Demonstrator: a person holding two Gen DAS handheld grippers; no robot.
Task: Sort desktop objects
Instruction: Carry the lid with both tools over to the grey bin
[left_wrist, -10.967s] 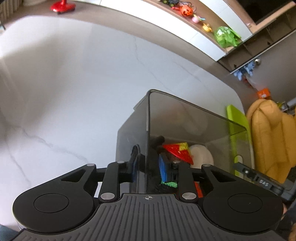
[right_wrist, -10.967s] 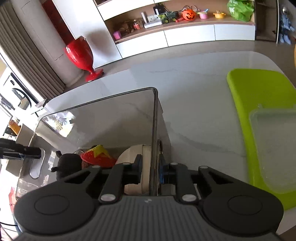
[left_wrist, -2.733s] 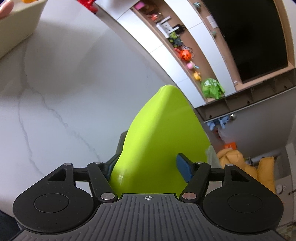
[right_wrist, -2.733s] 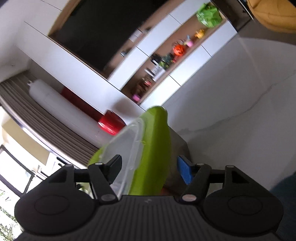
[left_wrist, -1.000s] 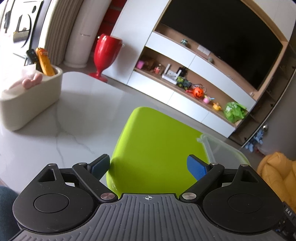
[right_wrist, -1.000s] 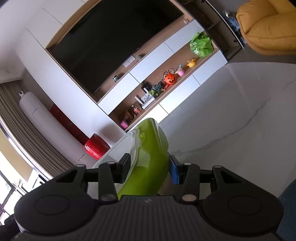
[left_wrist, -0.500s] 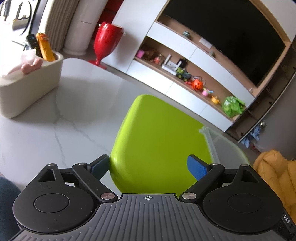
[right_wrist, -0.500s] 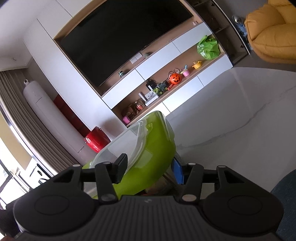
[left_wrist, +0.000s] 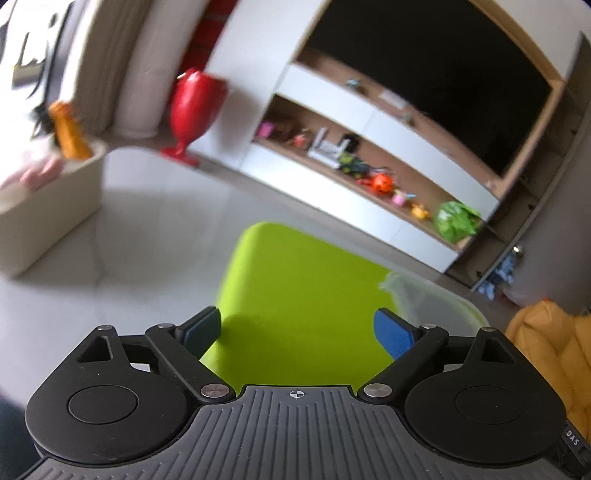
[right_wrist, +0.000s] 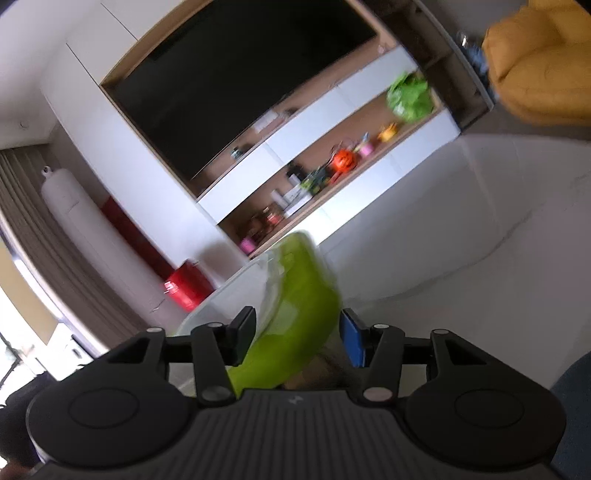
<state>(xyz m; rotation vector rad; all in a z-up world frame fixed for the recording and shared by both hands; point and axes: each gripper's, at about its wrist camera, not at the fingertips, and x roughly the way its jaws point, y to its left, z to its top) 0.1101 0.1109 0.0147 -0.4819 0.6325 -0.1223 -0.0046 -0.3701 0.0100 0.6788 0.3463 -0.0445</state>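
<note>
While tilted above the worktop:
Green tray: between both claws.
Left claw: spread wide, clear of tray edges.
Right claw: just been widening, straddling tray rim, grip unclear.

Home living room — wall television, toy-filled shelf, yellow armchair

The broad lime-green plastic lid fills the space straight ahead of the left gripper, whose jaws stand wide. A cream rectangular bin blocks the far left. Between them the white marble tabletop lies bare, as does its stretch right of the right gripper.
</note>
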